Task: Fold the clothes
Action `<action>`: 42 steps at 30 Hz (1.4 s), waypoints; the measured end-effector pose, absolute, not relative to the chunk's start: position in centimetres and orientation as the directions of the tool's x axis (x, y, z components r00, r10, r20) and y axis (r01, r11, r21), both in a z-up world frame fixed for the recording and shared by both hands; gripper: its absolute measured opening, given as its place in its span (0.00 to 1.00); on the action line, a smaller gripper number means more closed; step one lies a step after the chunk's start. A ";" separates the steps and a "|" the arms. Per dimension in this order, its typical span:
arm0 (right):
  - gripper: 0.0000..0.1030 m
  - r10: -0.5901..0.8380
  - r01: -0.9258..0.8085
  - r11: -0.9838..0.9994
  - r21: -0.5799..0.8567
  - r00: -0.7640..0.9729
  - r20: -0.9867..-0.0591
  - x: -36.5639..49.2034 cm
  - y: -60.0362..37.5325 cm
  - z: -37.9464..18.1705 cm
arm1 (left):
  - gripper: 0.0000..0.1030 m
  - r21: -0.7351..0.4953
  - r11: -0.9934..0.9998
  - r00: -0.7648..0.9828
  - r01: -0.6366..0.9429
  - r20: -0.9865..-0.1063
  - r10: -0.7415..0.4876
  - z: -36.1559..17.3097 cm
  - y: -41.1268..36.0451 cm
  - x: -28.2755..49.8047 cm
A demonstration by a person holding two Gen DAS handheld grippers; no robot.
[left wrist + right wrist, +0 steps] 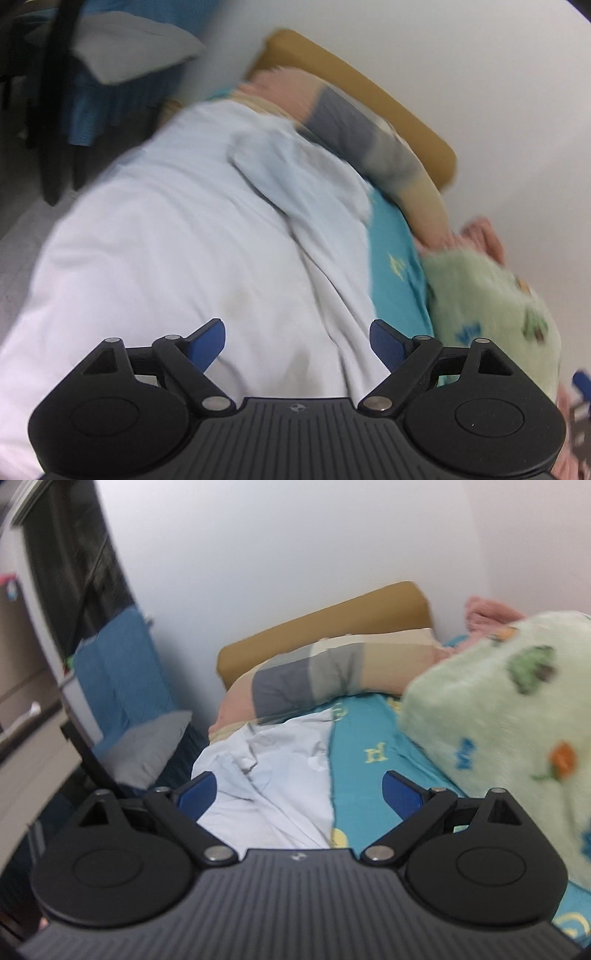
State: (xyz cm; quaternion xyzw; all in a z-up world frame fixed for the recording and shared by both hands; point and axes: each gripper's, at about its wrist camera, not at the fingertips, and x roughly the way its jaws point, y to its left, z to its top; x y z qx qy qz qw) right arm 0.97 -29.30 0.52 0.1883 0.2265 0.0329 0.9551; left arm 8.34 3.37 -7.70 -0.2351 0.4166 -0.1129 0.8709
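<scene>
A pale blue-white shirt point(207, 236) lies spread over the bed and fills most of the left wrist view; its far part is rumpled. It also shows in the right wrist view point(273, 775), on the teal sheet point(369, 746). My left gripper point(297, 341) is open and empty, just above the near part of the shirt. My right gripper point(300, 792) is open and empty, above the shirt's right edge where it meets the teal sheet. Both views are blurred.
A green fleece blanket point(509, 716) with printed figures is heaped at the right of the bed. A checked pillow point(332, 672) and a mustard headboard point(332, 624) lie at the far end by the white wall. A grey pillow point(147, 746) and blue cloth are at the left.
</scene>
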 end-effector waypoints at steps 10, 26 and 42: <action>0.95 -0.012 0.173 0.866 0.470 0.945 -0.326 -5.2 -39.7 0.1 | 0.78 -0.415 0.862 0.471 0.292 -0.722 -0.507 -8.3 -11.7 2.6; 0.95 0.002 0.274 0.729 0.628 0.916 -0.401 -4.1 -45.0 -5.0 | 0.34 -0.062 0.824 0.425 0.563 -0.834 -0.353 -16.5 -27.7 -1.4; 0.95 0.000 0.245 0.778 0.578 0.920 -0.391 -4.4 -43.3 -3.8 | 0.10 -0.328 0.879 0.489 0.345 -0.737 -0.467 -4.1 -9.9 -3.6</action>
